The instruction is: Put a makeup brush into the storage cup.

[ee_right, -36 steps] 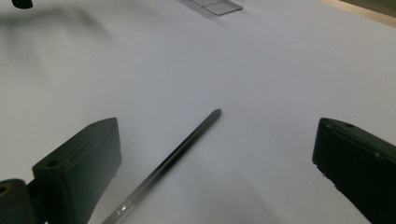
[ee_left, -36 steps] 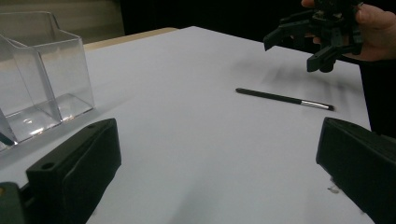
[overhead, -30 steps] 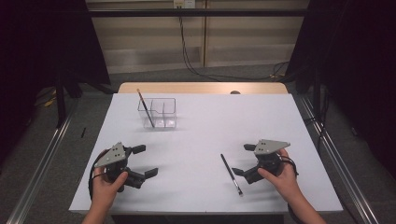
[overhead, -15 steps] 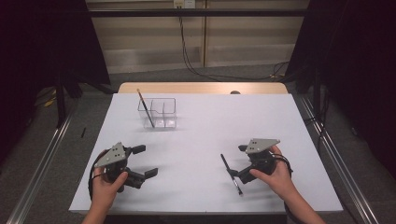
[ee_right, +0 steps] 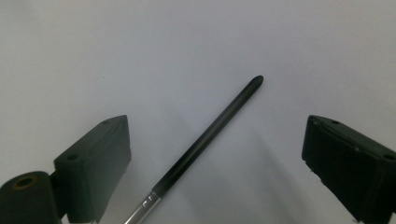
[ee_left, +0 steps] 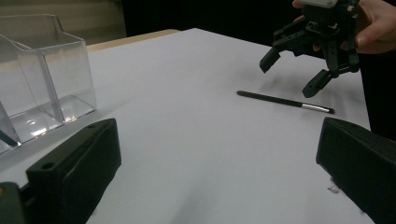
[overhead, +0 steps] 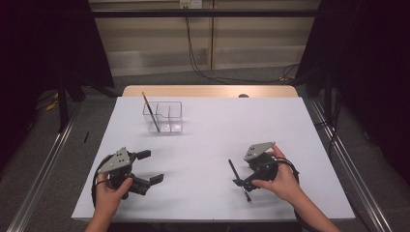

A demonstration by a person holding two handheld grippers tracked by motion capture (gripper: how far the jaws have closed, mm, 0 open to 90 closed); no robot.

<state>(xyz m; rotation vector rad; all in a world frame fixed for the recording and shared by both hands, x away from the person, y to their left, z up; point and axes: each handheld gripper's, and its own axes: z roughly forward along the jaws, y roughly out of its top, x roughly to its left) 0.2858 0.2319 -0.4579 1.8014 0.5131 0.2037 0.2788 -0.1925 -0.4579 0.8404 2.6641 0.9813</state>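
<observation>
A slim black pen [overhead: 239,180] with a silver band lies on the white table [overhead: 212,135] at the front right. My right gripper [overhead: 241,173] hovers over it, tilted down. In the right gripper view the pen [ee_right: 210,139] lies on the table between the jaws of that gripper [ee_right: 219,145]. The jaws have just been closing a little, stand wide apart and do not touch the pen. My left gripper [overhead: 151,166] rests open at the front left with nothing in it. In the left gripper view, past my own jaws [ee_left: 219,140], are the pen [ee_left: 285,101] and the right gripper [ee_left: 289,77].
A clear divided box [overhead: 163,116] stands at the back left with a thin stick [overhead: 151,112] leaning in its left compartment. The same box [ee_left: 46,79] is close to my left jaw in the left gripper view. Metal rails [overhead: 348,159] run beside the table.
My right gripper has moved left, from beside the pen to over it. The left gripper has stayed where it was.
</observation>
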